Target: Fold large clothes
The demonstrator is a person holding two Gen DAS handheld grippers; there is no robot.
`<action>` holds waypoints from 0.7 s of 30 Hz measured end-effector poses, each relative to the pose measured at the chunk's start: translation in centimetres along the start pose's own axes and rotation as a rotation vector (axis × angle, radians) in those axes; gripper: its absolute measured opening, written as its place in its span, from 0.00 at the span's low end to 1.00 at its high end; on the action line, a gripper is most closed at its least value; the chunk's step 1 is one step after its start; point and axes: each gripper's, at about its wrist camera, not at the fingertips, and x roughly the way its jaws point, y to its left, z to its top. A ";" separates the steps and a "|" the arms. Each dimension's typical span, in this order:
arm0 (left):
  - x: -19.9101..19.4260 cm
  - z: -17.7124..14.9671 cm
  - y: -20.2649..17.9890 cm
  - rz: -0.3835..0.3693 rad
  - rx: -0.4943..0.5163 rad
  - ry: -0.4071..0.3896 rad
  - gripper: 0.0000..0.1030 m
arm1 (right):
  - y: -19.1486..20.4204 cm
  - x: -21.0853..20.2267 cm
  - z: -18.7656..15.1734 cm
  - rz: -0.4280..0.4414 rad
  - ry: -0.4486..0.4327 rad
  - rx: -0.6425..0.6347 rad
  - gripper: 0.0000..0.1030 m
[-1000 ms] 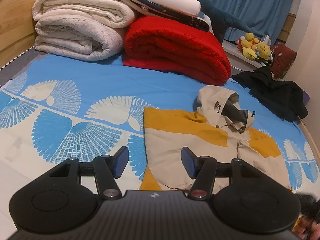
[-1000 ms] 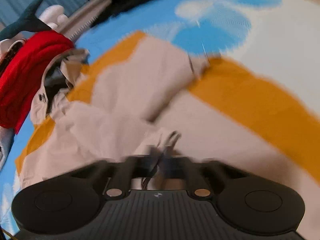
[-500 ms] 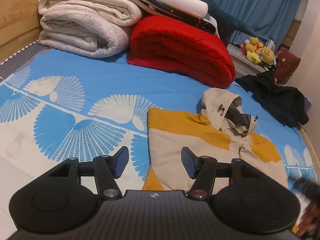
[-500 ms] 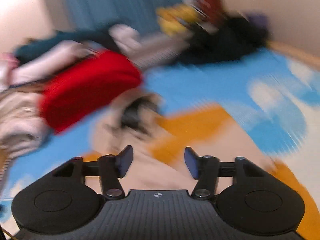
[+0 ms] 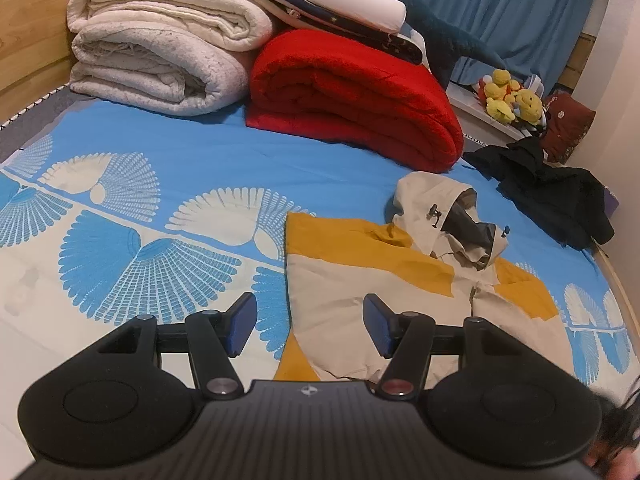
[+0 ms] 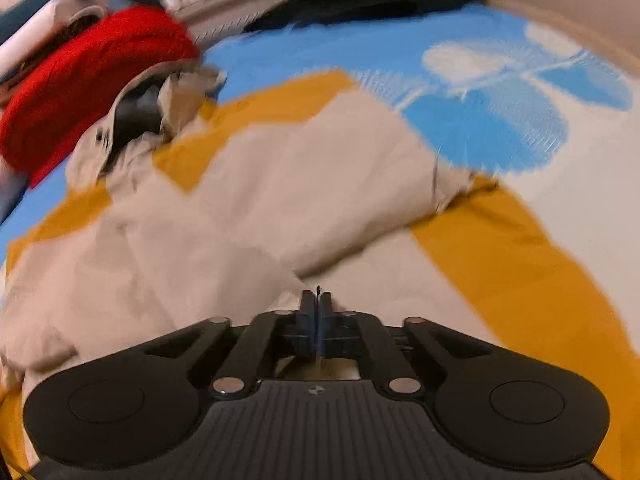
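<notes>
A big jacket [image 5: 384, 292] lies on the bed [image 5: 208, 160], on a blue sheet with white fan shapes. The jacket is cream with yellow blocks. Its hood [image 5: 444, 216] points toward the red blanket [image 5: 352, 96] and is open, so you can see the dark grey inside. The left side of the jacket makes a straight edge. One cream sleeve [image 6: 340, 184] lies folded across the front, and the cloth near the bottom is bumpy and wrinkled.

The left claw [image 5: 310, 326] is above the bed near the bottom left corner of the jacket. Its two blue fingers are wide apart and hold nothing.

The right claw [image 6: 316, 312] is low over the cream cloth. Its fingers are pressed together. A thin dark bit sticks up between the tips, and it looks like it pinches a small fold of the jacket, but this view is blurry.

Behind the jacket are rolled white blankets [image 5: 160, 48], a black garment [image 5: 552, 196] and yellow stuffed toys [image 5: 512, 96].
</notes>
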 end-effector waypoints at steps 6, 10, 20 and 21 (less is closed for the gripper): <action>0.1 0.1 0.8 0.014 -0.016 -0.002 0.62 | 10.2 -6.0 5.4 0.343 -0.202 -0.047 0.01; 0.1 0.5 1.6 0.027 -0.051 -0.010 0.62 | 18.9 -6.4 6.9 0.732 -0.027 -0.137 0.05; 0.5 0.8 3.0 0.050 -0.080 -0.002 0.62 | 21.0 -1.0 2.1 0.586 0.092 -0.236 0.43; 0.5 0.8 3.0 0.050 -0.080 -0.001 0.62 | 21.1 0.3 0.7 0.553 0.124 -0.265 0.43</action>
